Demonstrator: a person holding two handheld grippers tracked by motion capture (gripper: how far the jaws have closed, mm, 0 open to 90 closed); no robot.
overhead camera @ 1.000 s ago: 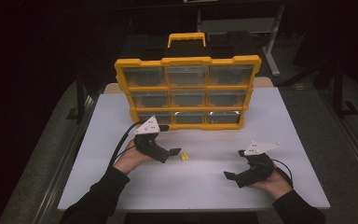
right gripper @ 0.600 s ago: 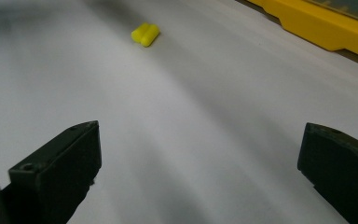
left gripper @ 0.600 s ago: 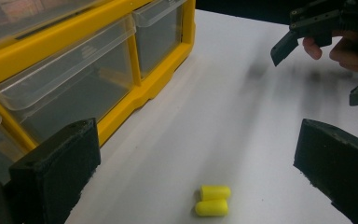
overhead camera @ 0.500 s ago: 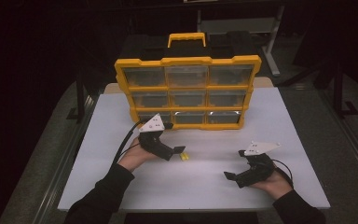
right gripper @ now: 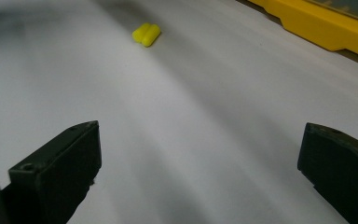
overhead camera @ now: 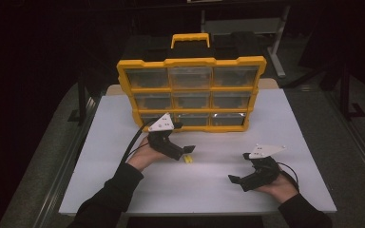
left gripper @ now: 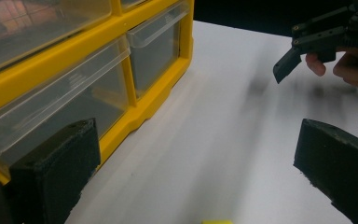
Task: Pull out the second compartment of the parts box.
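high view: left gripper (overhead camera: 186,151) jaws apart, poised just above the yellow piece (overhead camera: 188,159) lying in front of the drawer box (overhead camera: 190,90), presumably to pick it; right gripper (overhead camera: 237,179) jaws apart, resting aside.

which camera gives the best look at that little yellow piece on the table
The right gripper view: the yellow piece lies unobstructed on the white table. The high view shows it tiny beside the left gripper; the left gripper view catches just its edge.

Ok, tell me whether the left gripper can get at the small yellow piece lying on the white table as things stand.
Probably yes. The left gripper hangs open right beside the small yellow piece, bare white table around it. The yellow drawer organiser stands behind, out of the way.
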